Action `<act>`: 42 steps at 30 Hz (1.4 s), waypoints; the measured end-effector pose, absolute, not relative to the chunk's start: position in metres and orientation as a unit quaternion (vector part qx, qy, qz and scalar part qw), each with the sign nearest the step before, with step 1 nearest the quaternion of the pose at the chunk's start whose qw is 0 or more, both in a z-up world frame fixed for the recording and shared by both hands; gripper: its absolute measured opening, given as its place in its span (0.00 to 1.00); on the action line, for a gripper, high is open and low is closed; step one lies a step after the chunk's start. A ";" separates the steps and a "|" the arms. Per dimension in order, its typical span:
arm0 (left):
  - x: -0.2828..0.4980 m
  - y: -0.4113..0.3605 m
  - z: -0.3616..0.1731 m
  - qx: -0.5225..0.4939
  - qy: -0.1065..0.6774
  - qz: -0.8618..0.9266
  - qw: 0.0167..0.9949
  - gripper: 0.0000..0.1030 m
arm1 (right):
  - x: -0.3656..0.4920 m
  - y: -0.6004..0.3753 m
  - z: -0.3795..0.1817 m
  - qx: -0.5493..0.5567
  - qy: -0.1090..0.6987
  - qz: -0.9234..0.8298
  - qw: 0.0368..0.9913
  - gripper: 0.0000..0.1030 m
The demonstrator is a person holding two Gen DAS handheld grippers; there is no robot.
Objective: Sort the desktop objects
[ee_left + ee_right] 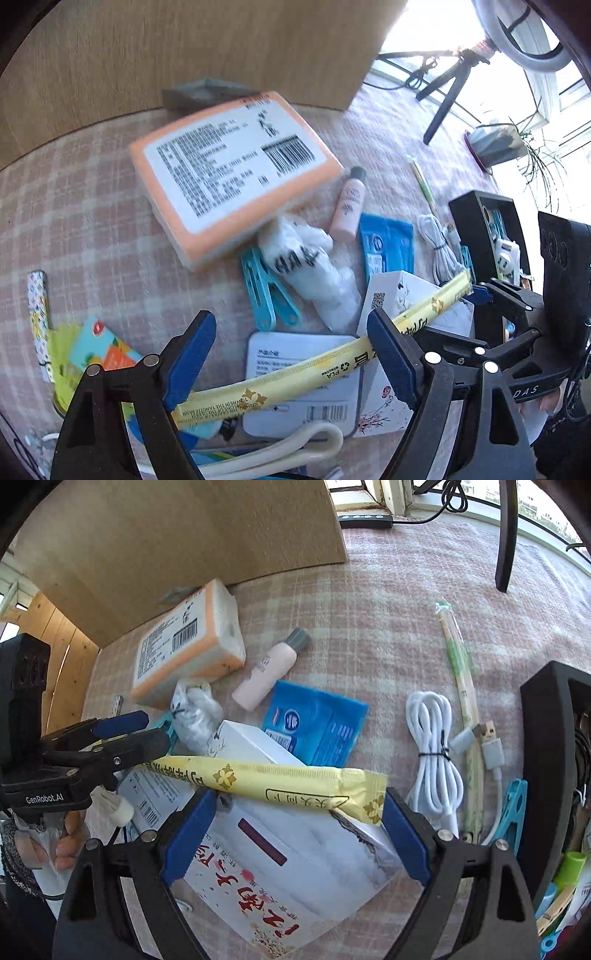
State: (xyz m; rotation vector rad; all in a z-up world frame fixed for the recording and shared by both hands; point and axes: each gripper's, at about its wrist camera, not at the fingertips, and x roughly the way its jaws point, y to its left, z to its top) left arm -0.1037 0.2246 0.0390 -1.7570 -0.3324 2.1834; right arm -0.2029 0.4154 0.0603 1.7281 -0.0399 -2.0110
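Observation:
A long yellow paper chopstick sleeve (317, 365) spans both grippers. In the left wrist view it lies across my open left gripper (295, 354), between its blue pads. In the right wrist view its end (295, 779) lies across the open right gripper (299, 834), above a white box with red characters (280, 871). The left gripper (129, 731) shows there at the left, touching the sleeve's far end. The right gripper (495, 295) appears at the right of the left wrist view. Whether either gripper pinches the sleeve is unclear.
On the pink checked cloth (388, 609) lie an orange tissue pack (184, 646), a pink bottle (269, 668), a blue wipes pack (317, 723), a white cable (436, 746), green wrapped chopsticks (458, 672) and blue clips (266, 291). A black bin (546, 716) stands right. A cardboard box (166, 535) stands behind.

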 end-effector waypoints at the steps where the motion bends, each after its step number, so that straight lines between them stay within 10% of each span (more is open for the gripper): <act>1: -0.102 0.228 0.042 -0.618 -0.111 0.762 0.160 0.80 | -0.192 0.419 0.059 0.634 -0.011 -0.734 0.243 0.86; 19: -0.050 0.146 0.091 -0.588 -0.118 0.793 0.107 0.80 | -0.106 0.495 0.110 0.616 -0.007 -0.749 0.243 0.87; 42: -0.189 0.137 0.058 -0.556 -0.206 0.805 -0.011 0.81 | -0.287 0.313 0.115 0.569 0.016 -0.784 0.248 0.81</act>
